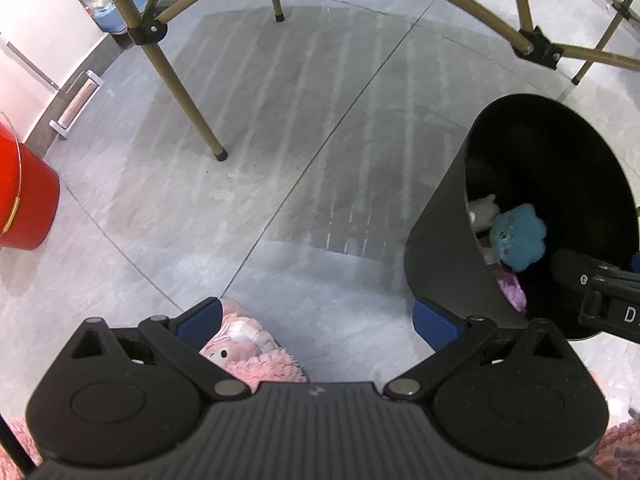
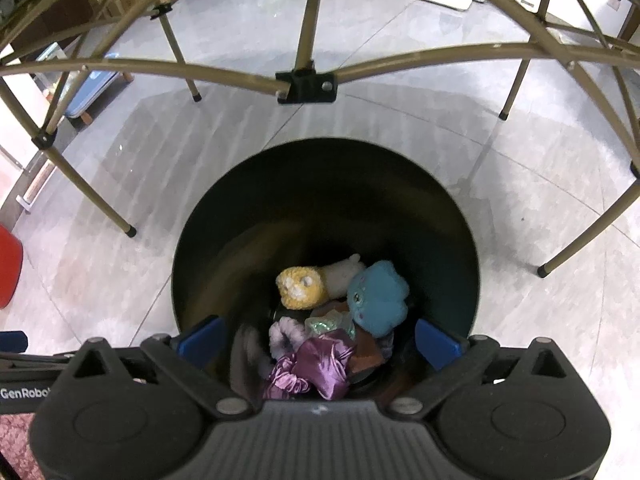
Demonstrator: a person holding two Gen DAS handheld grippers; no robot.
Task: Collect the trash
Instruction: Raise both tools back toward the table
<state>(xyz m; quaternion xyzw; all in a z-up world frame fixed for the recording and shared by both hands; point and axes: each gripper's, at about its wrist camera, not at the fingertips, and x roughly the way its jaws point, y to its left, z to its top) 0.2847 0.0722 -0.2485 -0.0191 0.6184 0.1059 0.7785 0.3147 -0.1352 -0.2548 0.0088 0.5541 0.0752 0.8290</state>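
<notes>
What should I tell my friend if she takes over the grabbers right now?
Right gripper: open over the black bin, holding nothing.
Left gripper: open, low over the floor, right by the pink plush.
In the bin: blue plush, yellow plush, purple cloth.
Done: those are binned.
Left: probably grab the pink plush and drop it in.

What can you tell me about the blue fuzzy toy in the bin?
The blue fuzzy toy is a small plush with a rounded, lumpy body and little stitched eyes. It lies inside the black bin, on top of the pile, leaning against a yellow plush and a shiny purple cloth. No claw touches it.
</notes>
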